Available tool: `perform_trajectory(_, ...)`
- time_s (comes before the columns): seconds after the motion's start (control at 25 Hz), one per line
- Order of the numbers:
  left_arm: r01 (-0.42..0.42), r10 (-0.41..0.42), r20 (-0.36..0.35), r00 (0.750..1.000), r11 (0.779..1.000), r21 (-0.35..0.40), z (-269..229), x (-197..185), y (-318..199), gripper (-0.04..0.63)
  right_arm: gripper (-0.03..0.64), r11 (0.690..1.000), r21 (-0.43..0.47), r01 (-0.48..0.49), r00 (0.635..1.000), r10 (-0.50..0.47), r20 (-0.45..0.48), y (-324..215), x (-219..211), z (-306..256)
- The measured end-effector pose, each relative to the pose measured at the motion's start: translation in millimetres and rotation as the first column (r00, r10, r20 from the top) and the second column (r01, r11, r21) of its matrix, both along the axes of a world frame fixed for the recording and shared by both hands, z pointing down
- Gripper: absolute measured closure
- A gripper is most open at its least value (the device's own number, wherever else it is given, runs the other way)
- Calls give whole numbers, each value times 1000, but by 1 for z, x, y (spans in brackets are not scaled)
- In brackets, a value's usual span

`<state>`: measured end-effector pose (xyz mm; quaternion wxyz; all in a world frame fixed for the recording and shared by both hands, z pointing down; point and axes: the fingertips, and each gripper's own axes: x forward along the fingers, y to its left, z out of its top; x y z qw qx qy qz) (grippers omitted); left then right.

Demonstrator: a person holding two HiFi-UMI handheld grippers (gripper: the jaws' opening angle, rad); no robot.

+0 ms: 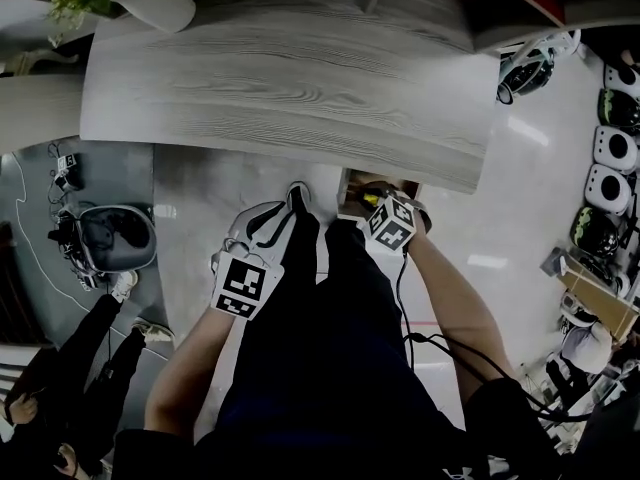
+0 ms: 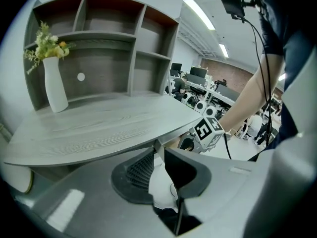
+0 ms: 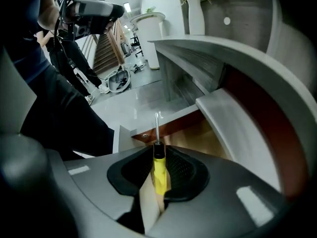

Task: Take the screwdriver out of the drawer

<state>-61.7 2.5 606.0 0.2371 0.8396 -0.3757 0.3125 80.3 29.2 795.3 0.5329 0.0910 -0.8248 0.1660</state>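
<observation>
The yellow-handled screwdriver (image 3: 158,170) lies between the jaws of my right gripper (image 3: 158,155), its steel shaft pointing ahead over the drawer's front edge. Both pads press on the handle. In the head view that gripper (image 1: 376,202) reaches steeply down into the small open wooden drawer (image 1: 352,183) under the grey desk (image 1: 280,88), a bit of the yellow screwdriver (image 1: 370,199) showing. My left gripper (image 1: 290,200) hangs to the left of the drawer, over a white shoe. In the left gripper view the left gripper (image 2: 159,155) shows a narrow gap between its pads and nothing in it.
A white vase with flowers (image 2: 53,83) stands on the desk in front of a shelf unit (image 2: 109,43). The person's dark trouser legs fill the space below the drawer. Headsets (image 1: 612,148) line the floor at right, a grey device (image 1: 112,238) lies at left, and another person (image 1: 60,388) stands lower left.
</observation>
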Motion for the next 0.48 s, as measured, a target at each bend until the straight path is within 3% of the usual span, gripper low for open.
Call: perform_trajectory(0.48,-49,50,-20,999,996,70,-22,25,-15,528,531,984,138,-112,988,95,120,-22,-2,-69)
